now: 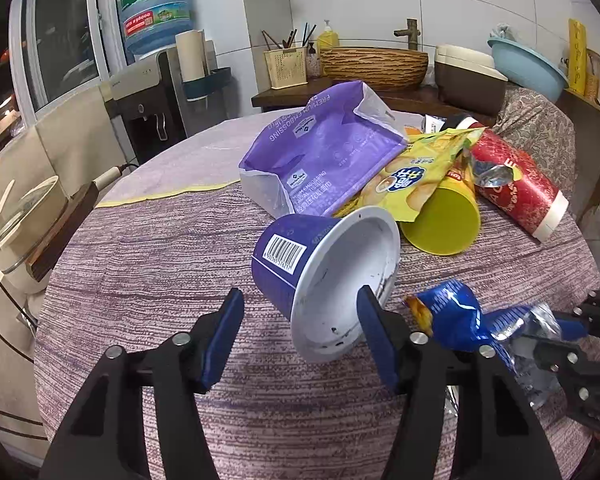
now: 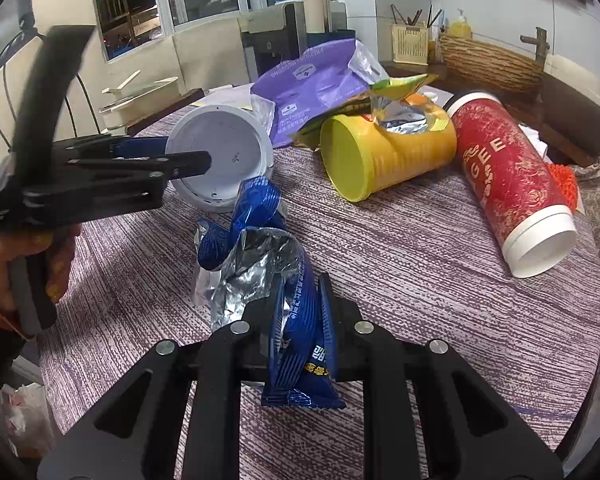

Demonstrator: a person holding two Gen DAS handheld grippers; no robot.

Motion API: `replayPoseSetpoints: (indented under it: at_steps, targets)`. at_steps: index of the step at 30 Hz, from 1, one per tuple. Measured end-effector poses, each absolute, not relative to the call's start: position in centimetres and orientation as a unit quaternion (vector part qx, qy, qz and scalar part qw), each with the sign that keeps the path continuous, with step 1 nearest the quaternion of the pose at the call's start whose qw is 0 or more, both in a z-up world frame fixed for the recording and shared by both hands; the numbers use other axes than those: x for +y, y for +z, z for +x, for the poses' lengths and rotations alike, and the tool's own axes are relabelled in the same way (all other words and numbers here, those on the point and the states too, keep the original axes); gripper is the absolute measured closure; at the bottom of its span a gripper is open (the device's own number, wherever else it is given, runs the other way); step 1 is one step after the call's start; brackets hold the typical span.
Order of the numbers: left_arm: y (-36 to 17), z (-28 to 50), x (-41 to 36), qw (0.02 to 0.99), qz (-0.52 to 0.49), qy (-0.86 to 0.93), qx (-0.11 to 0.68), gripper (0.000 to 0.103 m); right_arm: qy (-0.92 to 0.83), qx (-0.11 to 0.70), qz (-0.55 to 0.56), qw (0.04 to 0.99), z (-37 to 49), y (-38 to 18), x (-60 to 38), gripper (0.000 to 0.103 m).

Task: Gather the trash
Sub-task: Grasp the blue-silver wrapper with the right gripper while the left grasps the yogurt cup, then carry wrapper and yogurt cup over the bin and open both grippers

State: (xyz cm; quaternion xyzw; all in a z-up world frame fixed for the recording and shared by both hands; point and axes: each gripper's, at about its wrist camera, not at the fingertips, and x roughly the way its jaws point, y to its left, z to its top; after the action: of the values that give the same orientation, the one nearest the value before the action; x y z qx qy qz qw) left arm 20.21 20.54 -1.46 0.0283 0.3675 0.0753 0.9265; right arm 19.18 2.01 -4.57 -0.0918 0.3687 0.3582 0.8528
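The left gripper (image 1: 300,320) stood with its jaws parted around the rim of a purple cup (image 1: 324,276) that lay on its side near the middle of the worktop (image 1: 140,264), its white mouth turned toward the near edge. One blue finger (image 1: 374,338) sat inside the mouth against the wall, the other (image 1: 220,340) outside and clear of the cup, so nothing was clamped. The right gripper (image 2: 300,320) had its jaws closed on a crumpled blue wrapper (image 2: 296,344), the foil end spilling forward toward the cup, just beside it. Toward the far edge lay a purple tissue bag (image 1: 320,156), a yellow chip bag (image 1: 412,176) draped over a tipped yellow cup (image 1: 444,220), and a red canister (image 1: 520,184) toward the right edge.
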Motion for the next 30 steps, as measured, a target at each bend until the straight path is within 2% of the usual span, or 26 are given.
replayPoseSetpoints:
  at_steps: [4, 8, 11, 18, 30]
  targets:
    - [-2.0, 20.9, 20.8, 0.923, 0.02, 0.087, 0.373, 0.065, 0.356, 0.358, -0.09, 0.858, 18.6, -4.3, 1.3, 0.085]
    - [-2.5, 20.9, 21.3, 0.922, 0.008, 0.098, 0.373, 0.085, 0.352, 0.346, -0.088, 0.865, 17.9, -4.0, 0.5, 0.085]
    - [-2.8, 20.5, 21.7, 0.922, -0.006, 0.099, 0.375, 0.092, 0.35, 0.34, -0.086, 0.869, 17.6, -3.9, 0.0, 0.085]
    - [-2.2, 18.9, 20.9, 0.928, -0.005, 0.097, 0.359, 0.095, 0.346, 0.33, -0.073, 0.875, 17.2, -3.6, -1.4, 0.085]
    - [0.5, 18.3, 13.5, 0.946, 0.006, 0.01, 0.324, 0.095, 0.304, 0.302, -0.056, 0.902, 15.7, -2.1, -7.8, 0.086]
